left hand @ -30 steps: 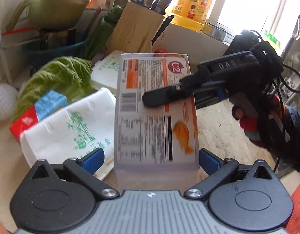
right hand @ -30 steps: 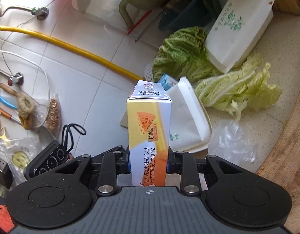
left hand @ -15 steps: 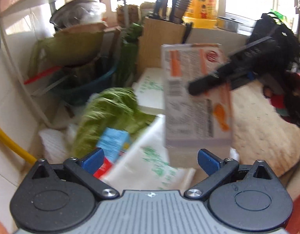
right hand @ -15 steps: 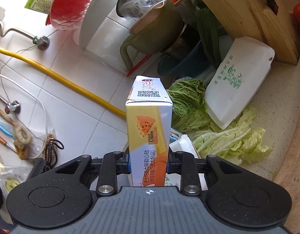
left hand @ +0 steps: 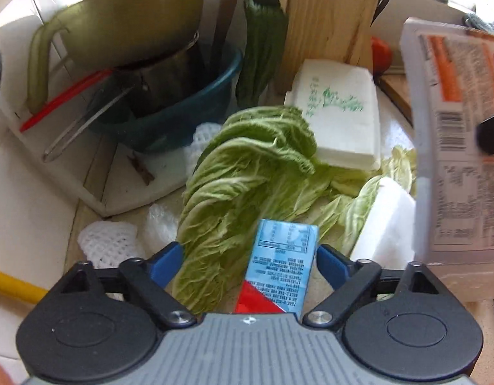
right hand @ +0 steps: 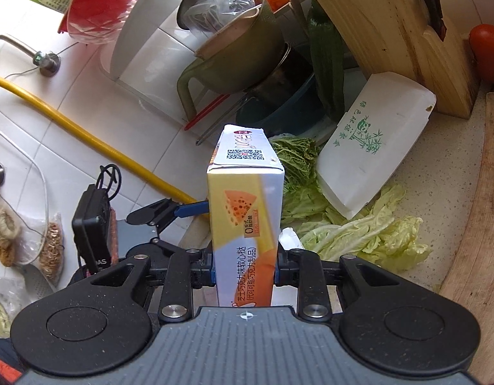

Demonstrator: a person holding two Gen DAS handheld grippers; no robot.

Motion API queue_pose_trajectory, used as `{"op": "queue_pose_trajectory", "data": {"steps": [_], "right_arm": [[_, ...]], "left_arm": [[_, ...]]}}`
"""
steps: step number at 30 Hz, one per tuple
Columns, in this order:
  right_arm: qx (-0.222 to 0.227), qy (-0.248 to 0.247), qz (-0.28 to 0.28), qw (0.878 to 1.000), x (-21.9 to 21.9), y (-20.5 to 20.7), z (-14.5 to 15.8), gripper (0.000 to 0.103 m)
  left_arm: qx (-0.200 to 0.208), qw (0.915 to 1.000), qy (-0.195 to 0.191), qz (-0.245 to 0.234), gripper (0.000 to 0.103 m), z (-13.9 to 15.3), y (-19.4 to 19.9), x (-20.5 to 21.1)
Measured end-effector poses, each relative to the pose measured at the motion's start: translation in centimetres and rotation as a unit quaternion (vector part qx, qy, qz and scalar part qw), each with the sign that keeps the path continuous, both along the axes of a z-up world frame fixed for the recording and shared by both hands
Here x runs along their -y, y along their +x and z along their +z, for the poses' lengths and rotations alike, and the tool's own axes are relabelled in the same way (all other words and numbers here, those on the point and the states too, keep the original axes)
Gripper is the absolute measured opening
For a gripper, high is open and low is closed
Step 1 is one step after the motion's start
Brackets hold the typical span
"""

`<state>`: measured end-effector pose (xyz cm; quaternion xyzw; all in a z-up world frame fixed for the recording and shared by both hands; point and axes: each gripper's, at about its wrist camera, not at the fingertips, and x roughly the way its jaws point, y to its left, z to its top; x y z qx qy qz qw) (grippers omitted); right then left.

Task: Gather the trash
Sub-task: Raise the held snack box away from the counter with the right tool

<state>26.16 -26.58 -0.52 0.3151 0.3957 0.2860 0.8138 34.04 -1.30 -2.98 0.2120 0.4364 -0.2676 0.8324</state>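
Observation:
My right gripper (right hand: 245,268) is shut on a tall yellow and orange snack box (right hand: 245,211) and holds it above the counter; the box also shows at the right of the left wrist view (left hand: 455,147). My left gripper (left hand: 248,256) is open and low over a small blue and red carton (left hand: 280,266) that lies between its blue fingers, on cabbage leaves (left hand: 247,186). The left gripper also shows in the right wrist view (right hand: 183,210), left of the box. Two white foam takeaway boxes (left hand: 340,112) (left hand: 386,224) lie on the counter.
White foam fruit nets (left hand: 109,243) lie at the left. A wooden knife block (left hand: 330,16), a tomato (right hand: 486,53), a teal basin with pots (left hand: 170,96) and a white dish rack (right hand: 141,48) stand behind. A wooden board edge (right hand: 474,192) is at the right.
My left gripper has let go of the snack box, swung left and come down over the blue and red carton. My right gripper has lifted the snack box away to the right.

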Motion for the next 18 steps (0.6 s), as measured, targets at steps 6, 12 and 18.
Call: {"op": "queue_pose_trajectory", "data": {"steps": [6, 12, 18], "right_arm": [[-0.007, -0.003, 0.002, 1.0, 0.0, 0.3, 0.0, 0.036], [-0.018, -0.006, 0.007, 1.0, 0.1, 0.6, -0.5, 0.036], [-0.018, -0.017, 0.019, 1.0, -0.5, 0.2, -0.4, 0.036]], "left_arm": [[-0.051, 0.9985, 0.011, -0.017, 0.071, -0.9, -1.0, 0.4], [-0.114, 0.9934, 0.012, -0.007, 0.058, -2.2, -2.6, 0.7], [-0.119, 0.991, -0.042, 0.045, 0.055, -2.2, -2.0, 0.0]]}}
